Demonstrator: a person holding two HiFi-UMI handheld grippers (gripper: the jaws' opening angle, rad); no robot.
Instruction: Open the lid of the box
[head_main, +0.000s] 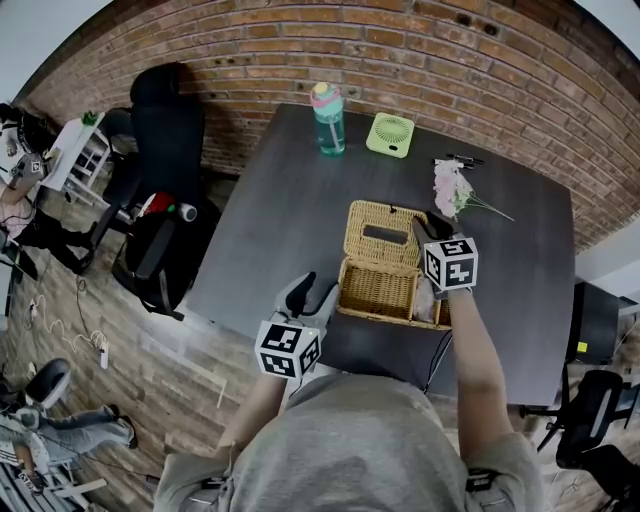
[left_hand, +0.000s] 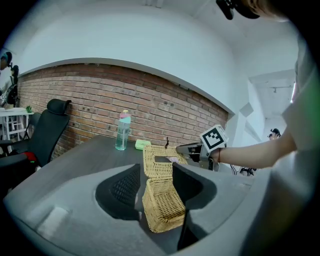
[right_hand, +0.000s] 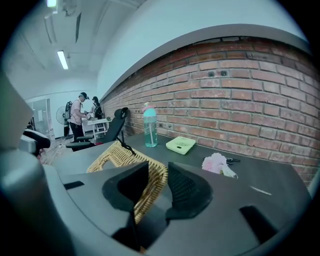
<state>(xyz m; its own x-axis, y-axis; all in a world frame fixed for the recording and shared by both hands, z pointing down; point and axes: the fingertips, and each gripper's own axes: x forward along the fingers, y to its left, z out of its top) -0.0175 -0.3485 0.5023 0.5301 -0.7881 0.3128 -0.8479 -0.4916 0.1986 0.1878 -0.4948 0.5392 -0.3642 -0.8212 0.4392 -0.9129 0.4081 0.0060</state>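
A wicker box (head_main: 378, 290) stands on the dark table (head_main: 280, 200) near its front edge. Its lid (head_main: 380, 235), which has a slot in it, is swung up and back toward the wall. My right gripper (head_main: 428, 232) is shut on the lid's right edge; in the right gripper view the woven lid (right_hand: 120, 155) runs between the jaws (right_hand: 159, 171). My left gripper (head_main: 315, 292) is at the box's front left corner. In the left gripper view the box (left_hand: 162, 205) fills the gap between the jaws (left_hand: 156, 172), which appear closed on it.
At the back of the table stand a teal water bottle (head_main: 328, 120) and a green fan (head_main: 390, 135), with a pink flower (head_main: 452, 188) to the right. Black office chairs (head_main: 160, 130) stand left of the table. A brick wall (head_main: 400, 50) runs behind.
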